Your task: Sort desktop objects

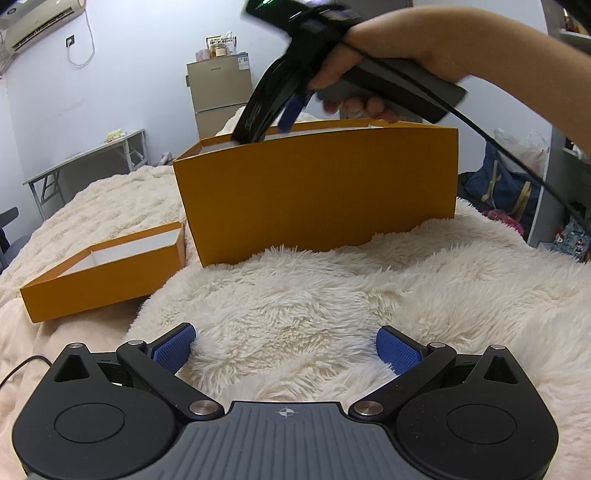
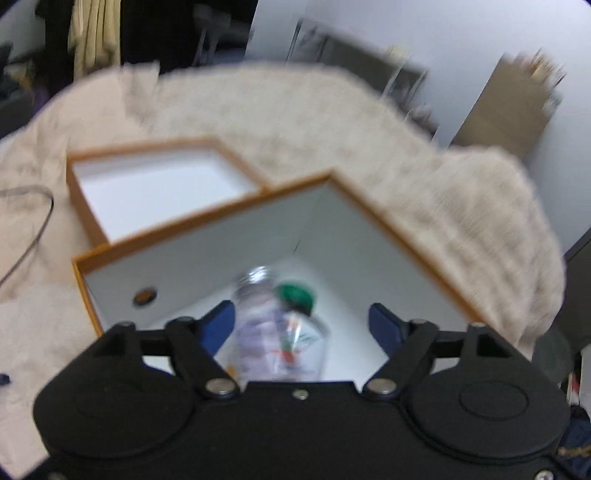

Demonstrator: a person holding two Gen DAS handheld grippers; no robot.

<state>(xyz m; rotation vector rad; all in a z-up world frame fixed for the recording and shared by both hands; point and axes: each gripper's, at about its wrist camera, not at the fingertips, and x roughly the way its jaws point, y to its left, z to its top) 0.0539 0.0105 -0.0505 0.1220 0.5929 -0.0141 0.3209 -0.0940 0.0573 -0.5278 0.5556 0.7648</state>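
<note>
Left wrist view: low, level, near orange box [image 1: 314,192]; right looks steeply down inside (both share box).

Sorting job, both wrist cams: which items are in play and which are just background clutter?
In play:
- tall orange box
- clear bottles lying inside it
- shallow orange lid beside it
- right gripper, jaws apart above the box
- left gripper, jaws apart, empty

Background:
- fluffy blanket
- fridge
- folding table
- air conditioner
- blue bag

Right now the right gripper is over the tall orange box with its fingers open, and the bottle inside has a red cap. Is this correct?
Only the cap colour is wrong. In the right wrist view the bottle in the tall orange box has a green cap. The right gripper is open above it.
</note>
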